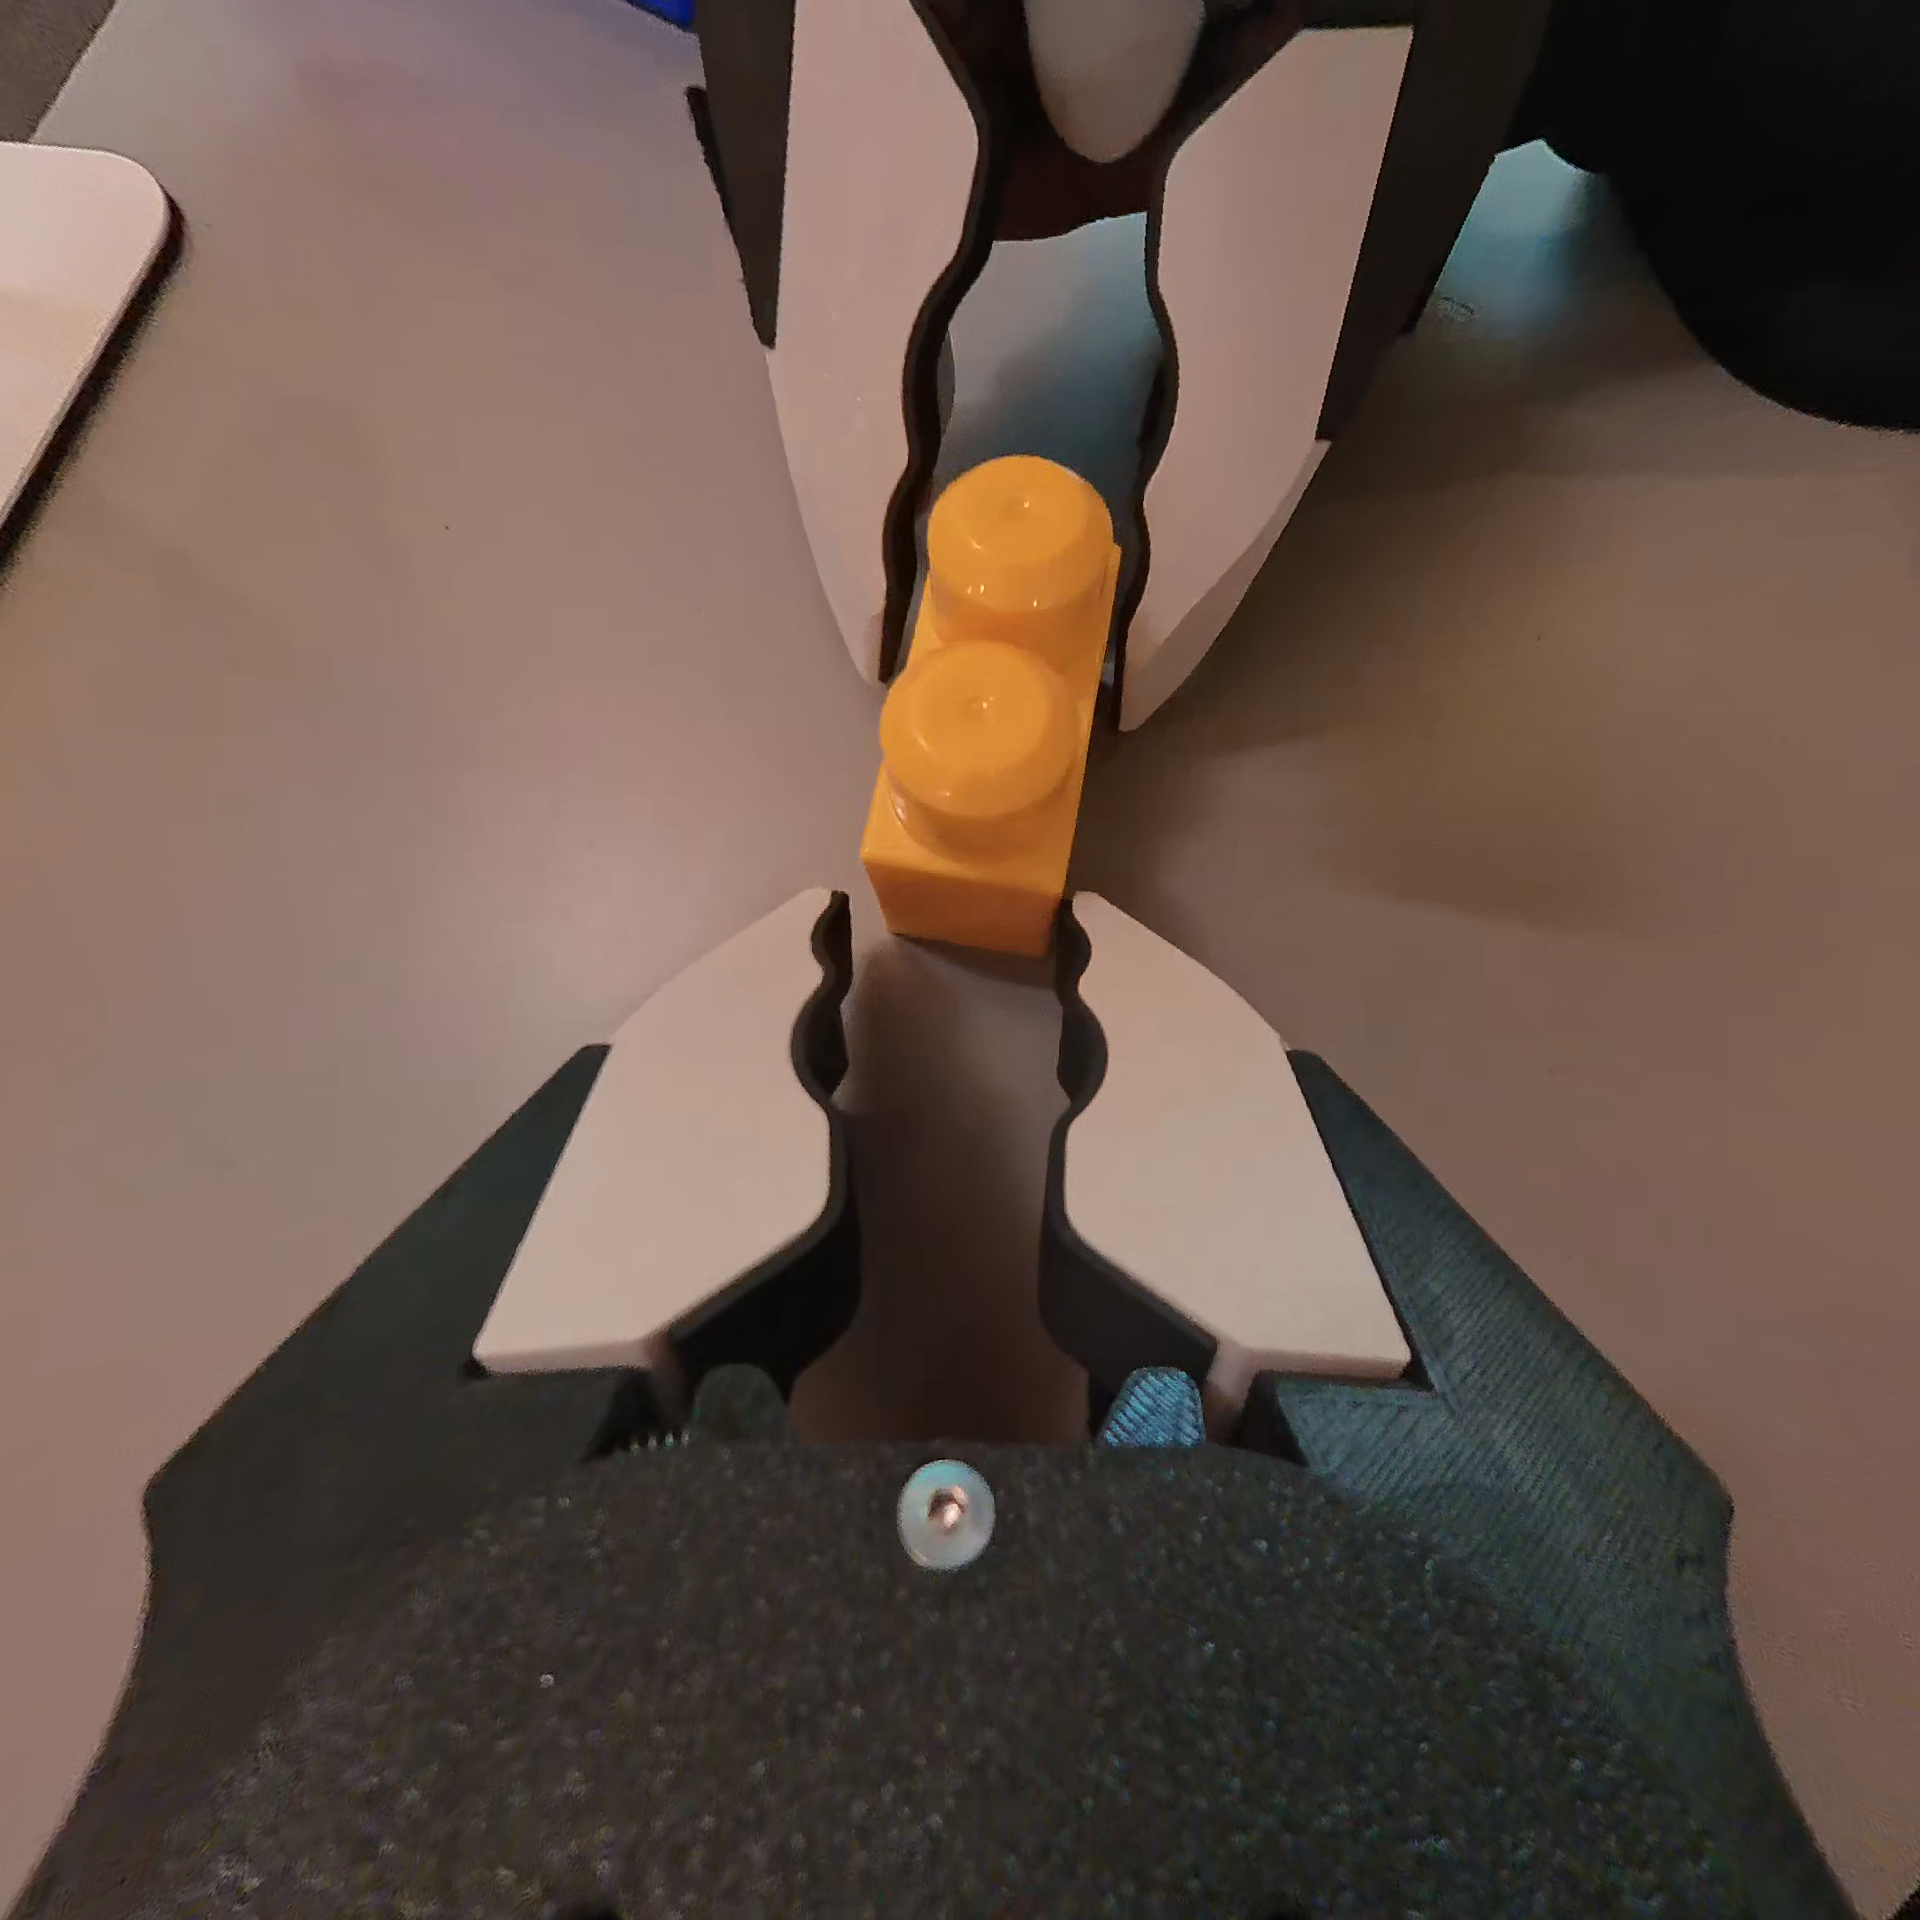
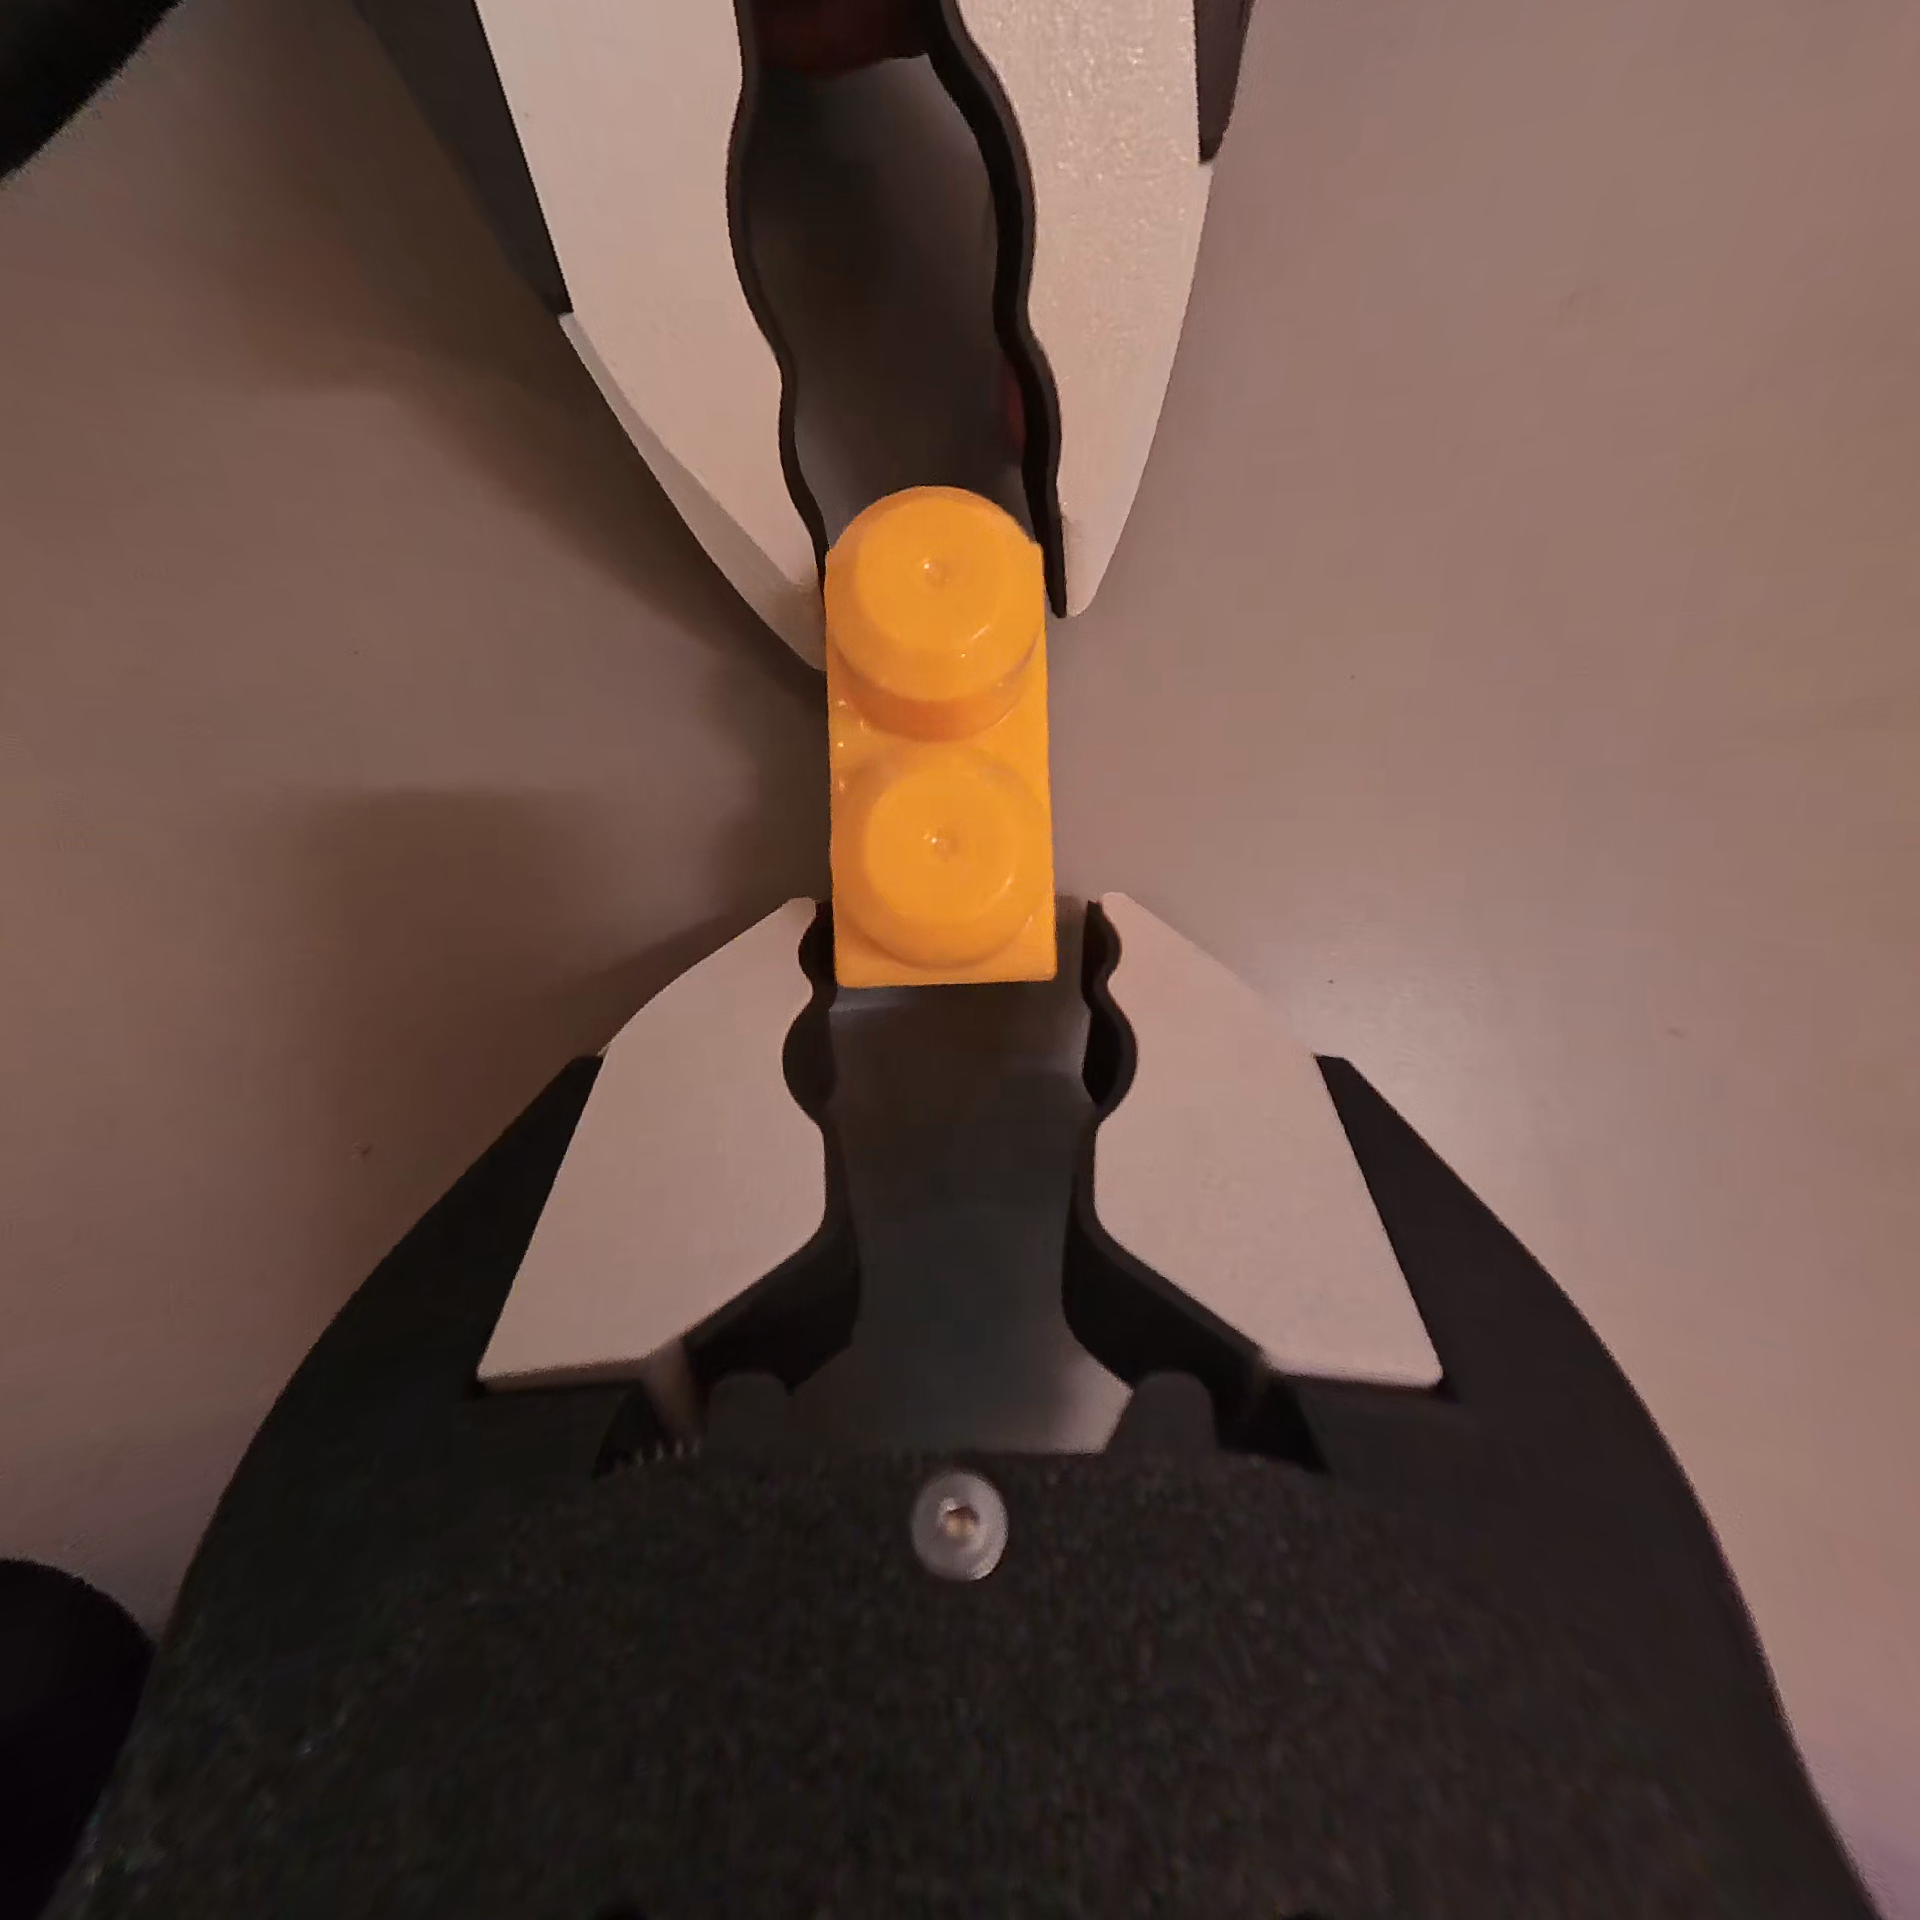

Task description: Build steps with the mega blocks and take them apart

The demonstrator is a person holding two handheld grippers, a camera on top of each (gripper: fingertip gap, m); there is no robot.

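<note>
My left tool (image 1: 956,909) sits w/ its tips either side of the near end of the orange block (image 1: 987,727), touching or nearly so. My right tool (image 1: 1003,665) clamps the far end from opposite. Block's on the grey counter (image 1: 416,675), 2 studs up.
</note>
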